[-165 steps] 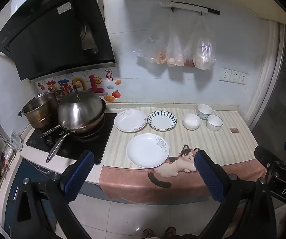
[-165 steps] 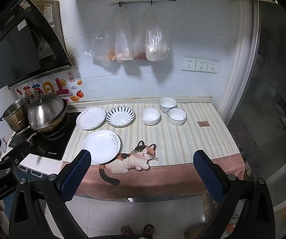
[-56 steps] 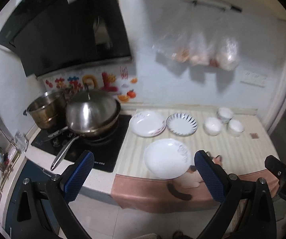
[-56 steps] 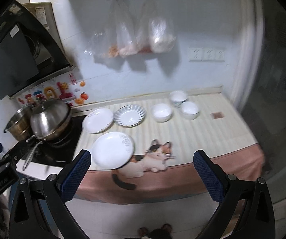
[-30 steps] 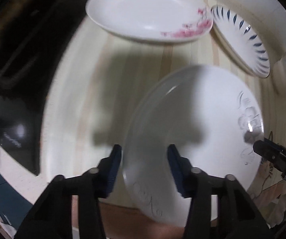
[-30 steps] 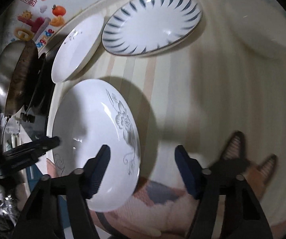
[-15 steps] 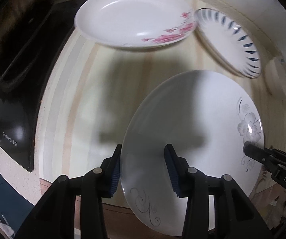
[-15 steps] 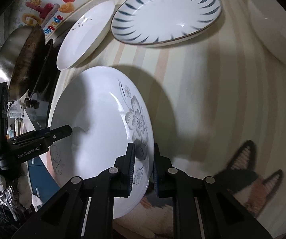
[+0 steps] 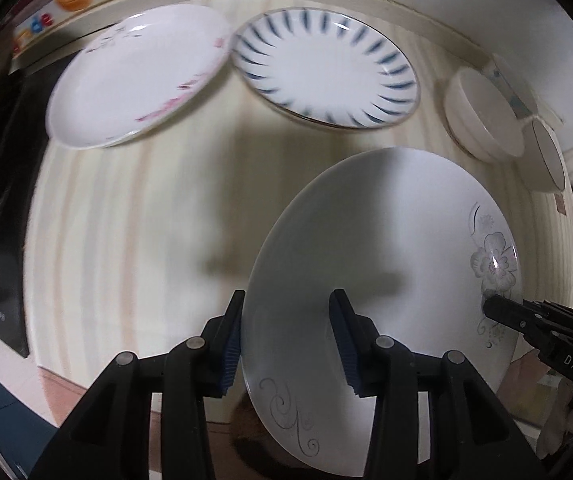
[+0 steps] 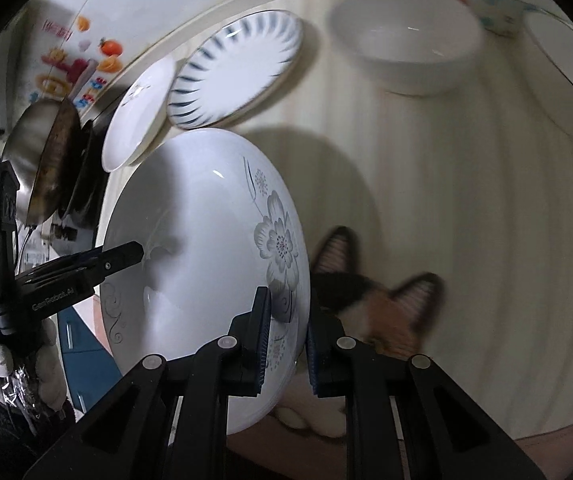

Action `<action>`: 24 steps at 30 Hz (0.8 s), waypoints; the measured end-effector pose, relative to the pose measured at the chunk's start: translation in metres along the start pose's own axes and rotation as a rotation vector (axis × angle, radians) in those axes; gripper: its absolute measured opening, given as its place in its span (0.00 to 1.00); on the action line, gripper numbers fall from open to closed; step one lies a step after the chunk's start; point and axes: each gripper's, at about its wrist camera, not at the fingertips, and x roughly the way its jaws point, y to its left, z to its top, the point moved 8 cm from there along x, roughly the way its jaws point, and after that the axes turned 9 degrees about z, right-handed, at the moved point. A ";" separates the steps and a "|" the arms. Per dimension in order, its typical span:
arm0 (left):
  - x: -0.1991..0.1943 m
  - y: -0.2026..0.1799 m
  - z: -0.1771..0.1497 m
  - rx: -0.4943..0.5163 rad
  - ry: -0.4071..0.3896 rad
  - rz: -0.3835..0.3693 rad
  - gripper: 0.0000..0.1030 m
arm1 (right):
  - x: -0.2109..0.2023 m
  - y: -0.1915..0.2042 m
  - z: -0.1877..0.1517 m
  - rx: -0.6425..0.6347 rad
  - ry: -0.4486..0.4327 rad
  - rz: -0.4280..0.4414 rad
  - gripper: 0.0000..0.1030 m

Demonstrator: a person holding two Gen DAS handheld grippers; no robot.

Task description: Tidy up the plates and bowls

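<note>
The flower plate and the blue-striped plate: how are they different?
The flower plate has a grey flower at one edge; the striped plate has blue dashes all round its rim. The flower plate is tilted, gripped at opposite edges by the left gripper and right gripper; the striped plate lies on the counter, untouched. Both are round and white.

Dim warm light, soft shadows, fisheye warp, motion blur at edges.

Striped counter (image 9: 134,208) bears blue-rayed plate (image 9: 326,70); white bowl (image 10: 406,52).
</note>
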 end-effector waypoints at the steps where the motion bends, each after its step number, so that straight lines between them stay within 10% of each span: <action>1: 0.003 -0.006 0.002 0.007 0.006 -0.002 0.38 | -0.003 -0.007 -0.001 0.011 -0.002 -0.002 0.17; 24: 0.042 -0.054 0.025 0.043 0.055 0.048 0.38 | -0.001 -0.066 -0.011 0.083 -0.008 -0.026 0.17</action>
